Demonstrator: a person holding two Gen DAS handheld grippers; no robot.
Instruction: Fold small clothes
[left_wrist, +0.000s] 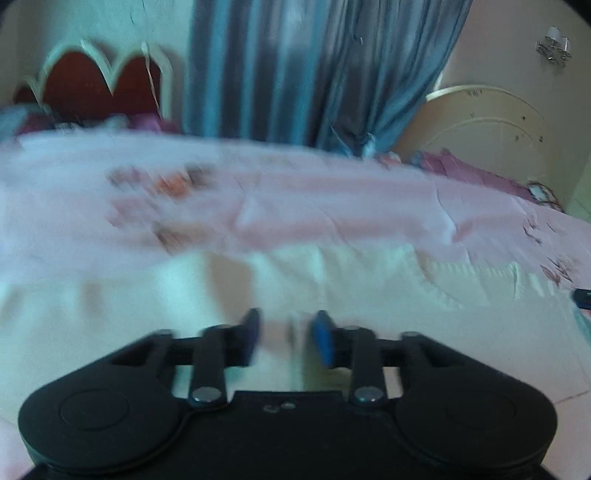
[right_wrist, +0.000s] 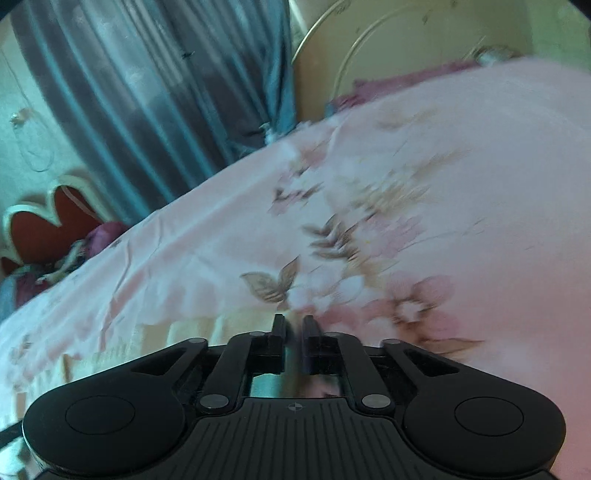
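Observation:
A pale cream garment lies spread on the pink floral bedsheet, just beyond my left gripper. The left gripper's blue pads stand apart with nothing between them, right above the cloth. In the right wrist view my right gripper has its jaws nearly together; a thin blurred strip shows in the gap, and I cannot tell whether it is cloth. A cream striped edge of the garment lies at its left, on the floral sheet. Both views are blurred by motion.
A blue-grey curtain hangs behind the bed. A red scalloped headboard stands at the left, a cream arched headboard at the right. Purple bedding lies at the far edge. A dark object sits at the right edge.

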